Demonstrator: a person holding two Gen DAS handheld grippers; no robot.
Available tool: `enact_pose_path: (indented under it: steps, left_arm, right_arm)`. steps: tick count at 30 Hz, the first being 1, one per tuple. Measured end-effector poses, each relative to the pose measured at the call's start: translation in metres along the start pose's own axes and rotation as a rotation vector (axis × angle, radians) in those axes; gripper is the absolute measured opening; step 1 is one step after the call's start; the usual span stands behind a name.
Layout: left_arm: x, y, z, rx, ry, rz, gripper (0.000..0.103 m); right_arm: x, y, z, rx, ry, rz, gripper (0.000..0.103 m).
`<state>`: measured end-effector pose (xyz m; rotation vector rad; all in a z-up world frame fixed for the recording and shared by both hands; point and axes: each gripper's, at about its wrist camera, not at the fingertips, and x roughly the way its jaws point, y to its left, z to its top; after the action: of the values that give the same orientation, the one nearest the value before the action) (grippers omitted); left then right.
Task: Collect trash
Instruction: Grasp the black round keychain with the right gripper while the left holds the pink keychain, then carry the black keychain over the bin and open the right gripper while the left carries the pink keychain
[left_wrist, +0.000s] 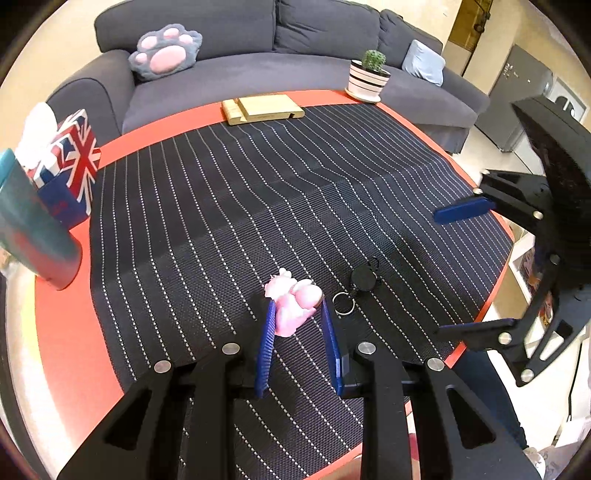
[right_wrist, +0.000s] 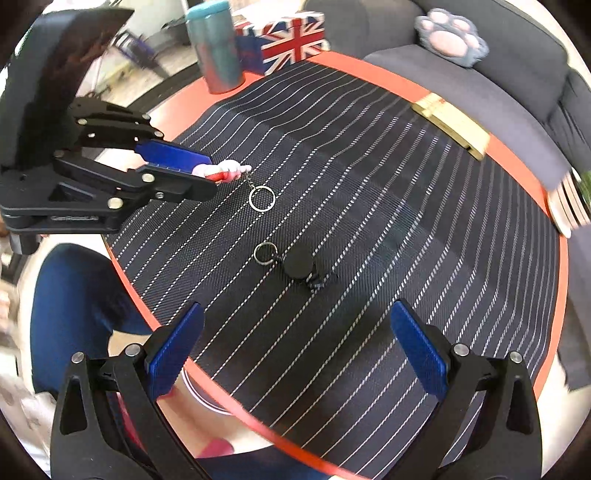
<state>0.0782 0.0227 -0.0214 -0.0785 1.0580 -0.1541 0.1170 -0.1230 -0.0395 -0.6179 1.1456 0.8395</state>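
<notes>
left hand-held gripper (left_wrist: 298, 308): jaws narrowed, low over table; right hand-held gripper (right_wrist: 295, 325): jaws wide apart

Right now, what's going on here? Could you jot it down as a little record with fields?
surface: round red table under a dark striped mat
left gripper: fingers on either side of the pink toy keychain, seemingly closed on it
right gripper: open, holding nothing, hovering near the table edge
black reel keychain: lying on the mat, untouched
far side: wooden stand, potted cactus
left side: flag tissue box, teal bottle
behind: grey sofa with paw cushion
</notes>
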Motion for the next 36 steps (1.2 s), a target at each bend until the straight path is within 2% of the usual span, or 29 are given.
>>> enact_pose_path:
  steps: [6,10,12,13,16,23,28,33,36]
  left_arm:
    - [-0.001,0.005,-0.004,-0.015,-0.003,-0.004,0.025]
    - [0.001,0.010,-0.007,-0.027,-0.001,-0.008,0.024]
    - [0.002,0.012,-0.009,-0.031,0.003,-0.008,0.021]
    - [0.002,0.013,-0.010,-0.032,0.005,-0.008,0.020]
    - [0.003,0.016,-0.011,-0.037,0.006,-0.007,0.020]
    - [0.006,0.019,-0.014,-0.037,0.011,-0.008,0.019]
    - [0.007,0.018,-0.014,-0.037,0.008,-0.010,0.019]
    - [0.006,0.017,-0.015,-0.036,0.005,-0.009,0.019]
    - [0.003,0.016,-0.015,-0.035,-0.001,-0.009,0.019]
  right_arm:
    - [0.024,0.008,0.018,-0.145,0.062,0.007,0.096]
    - [0.039,0.011,0.024,-0.198,0.093,-0.005,0.084]
    - [0.045,0.012,0.026,-0.214,0.102,-0.010,0.080]
    - [0.048,0.011,0.026,-0.216,0.104,-0.013,0.074]
    - [0.053,0.009,0.029,-0.222,0.104,-0.011,0.069]
    - [0.060,0.011,0.030,-0.237,0.115,-0.007,0.040]
    - [0.060,0.011,0.028,-0.220,0.113,0.007,0.026]
    - [0.056,0.007,0.026,-0.167,0.093,0.015,0.025]
    - [0.047,0.001,0.022,-0.081,0.060,0.015,0.025]
